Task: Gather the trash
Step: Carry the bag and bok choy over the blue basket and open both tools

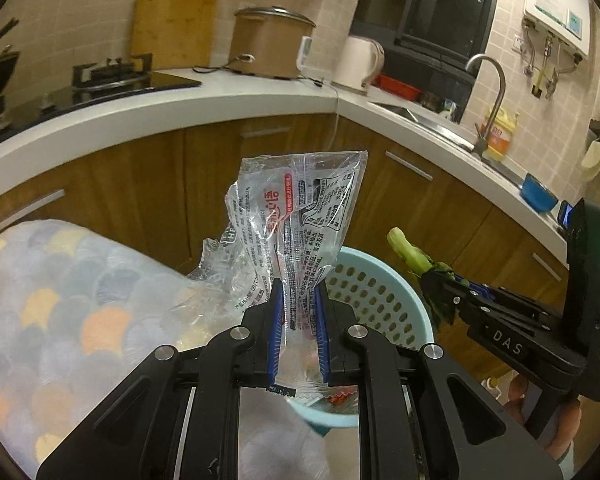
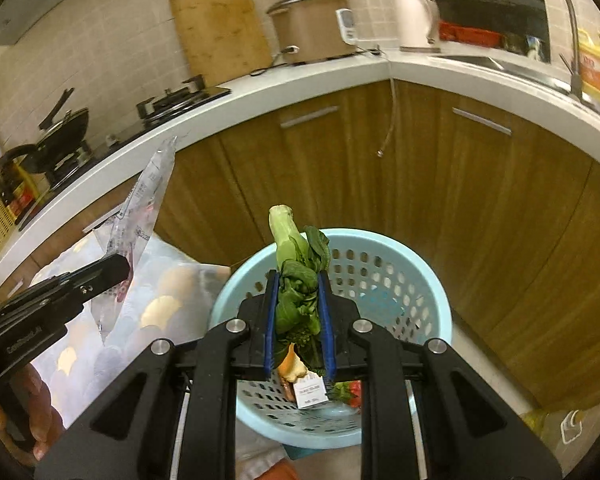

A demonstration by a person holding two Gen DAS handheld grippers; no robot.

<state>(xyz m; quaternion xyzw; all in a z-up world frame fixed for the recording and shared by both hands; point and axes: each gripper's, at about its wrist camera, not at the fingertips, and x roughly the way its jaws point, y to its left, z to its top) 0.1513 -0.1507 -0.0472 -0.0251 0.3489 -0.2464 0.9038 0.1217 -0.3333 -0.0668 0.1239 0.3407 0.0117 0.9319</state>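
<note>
My left gripper (image 1: pixel 298 300) is shut on a clear plastic wrapper (image 1: pixel 300 208) with red and black print, held up beside the light blue perforated basket (image 1: pixel 380 296). My right gripper (image 2: pixel 299 284) is shut on a leafy green vegetable scrap (image 2: pixel 296 256) with a pale stalk, held over the basket (image 2: pixel 404 280). The basket holds some scraps, among them a white tag (image 2: pixel 310 394) and a red piece (image 2: pixel 354 394). In the left wrist view the right gripper (image 1: pixel 452 284) shows at the right with the vegetable scrap (image 1: pixel 410 252). In the right wrist view the left gripper (image 2: pixel 114 270) shows at the left with the wrapper (image 2: pixel 140 216).
A cloth with a coloured scale pattern (image 1: pixel 60 320) covers a surface left of the basket. Wooden cabinets (image 2: pixel 460 200) and a white L-shaped counter (image 1: pixel 220 100) stand behind, with a stove (image 1: pixel 112 76), cooker (image 1: pixel 270 44), kettle (image 1: pixel 358 64), sink faucet (image 1: pixel 496 92) and blue bowl (image 1: pixel 538 194).
</note>
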